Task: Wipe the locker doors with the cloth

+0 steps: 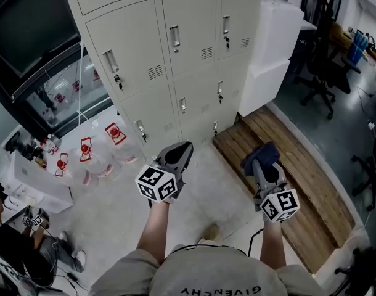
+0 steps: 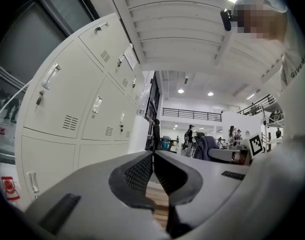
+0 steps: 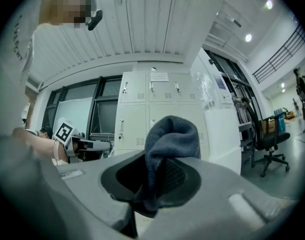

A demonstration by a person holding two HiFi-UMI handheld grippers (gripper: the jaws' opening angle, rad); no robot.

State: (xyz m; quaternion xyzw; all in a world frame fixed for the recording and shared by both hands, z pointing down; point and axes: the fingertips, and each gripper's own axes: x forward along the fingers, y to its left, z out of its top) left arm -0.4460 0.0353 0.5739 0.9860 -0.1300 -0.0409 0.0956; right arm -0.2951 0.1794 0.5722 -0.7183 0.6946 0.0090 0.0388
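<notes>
Right gripper view shows our right gripper (image 3: 160, 174) clamped on the dark blue-grey fabric cloth (image 3: 171, 134), which bunches above it. Our left gripper (image 2: 153, 159) is closed on nothing. Both are apart from the cream metal lockers (image 1: 194, 42).

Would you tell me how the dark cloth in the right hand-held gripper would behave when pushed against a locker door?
The cloth bulges and folds over above the right hand-held gripper, so it is probably soft and floppy, likely flattening on contact. Its fuzzy surface suggests light weight and some grip, not slipperiness.
</notes>
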